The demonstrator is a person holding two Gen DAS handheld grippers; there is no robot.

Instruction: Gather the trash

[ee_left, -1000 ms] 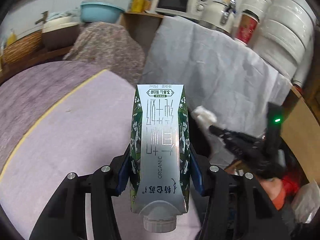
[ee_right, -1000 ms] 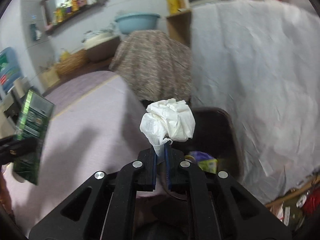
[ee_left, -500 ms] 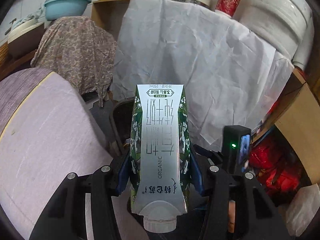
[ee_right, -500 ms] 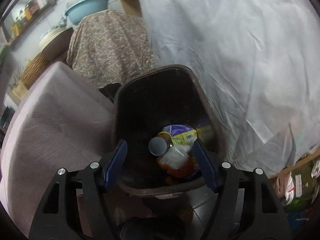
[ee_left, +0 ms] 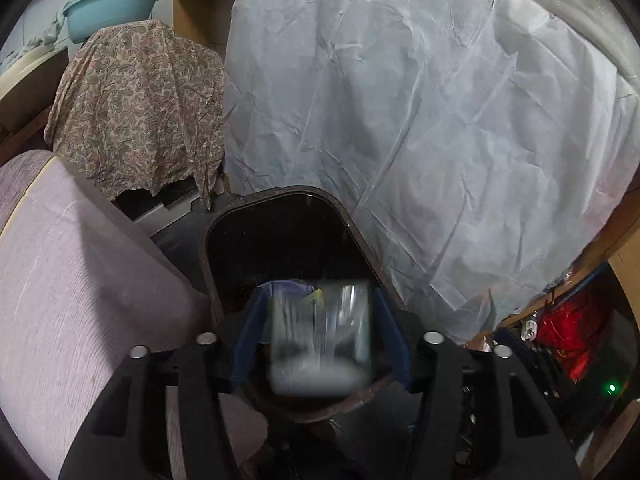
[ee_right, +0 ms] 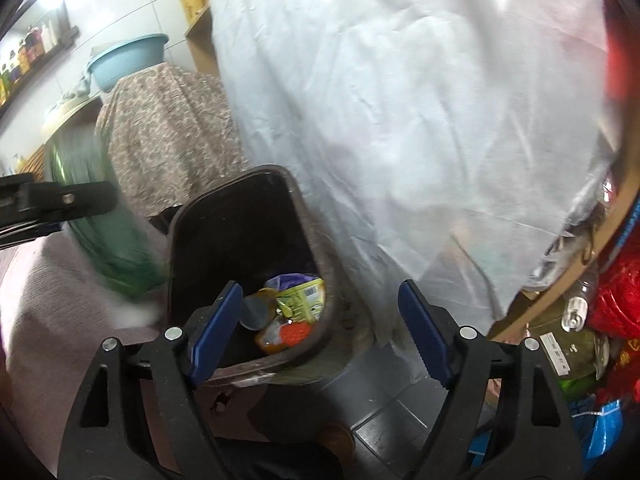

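Observation:
A dark brown waste bin [ee_left: 280,197] stands on the floor below both grippers, with a can, wrappers and other trash [ee_right: 296,300] at its bottom. My left gripper [ee_left: 320,300] hangs over the bin's near rim and its jaws are opening. The green and silver milk carton [ee_left: 320,344] sits blurred between its blue pads [ee_left: 394,344], with a gap on each side. In the right wrist view the carton [ee_right: 108,236] is a green smear under a finger of the left gripper [ee_right: 80,200]. My right gripper [ee_right: 320,287] is over the bin too, its jaws opening with nothing between them.
A crumpled white sheet [ee_left: 420,120] hangs right behind the bin. A paisley cloth [ee_left: 136,104] covers something to the left, under a teal basin [ee_left: 112,4]. A lilac-covered surface [ee_left: 80,300] borders the bin on the left. Red bags and bottles [ee_right: 616,300] crowd the right.
Both grippers swung from the lilac surface to above the bin. The right one let go of the crumpled tissue and opened wide. The left one's pads came off the carton, which now blurs.

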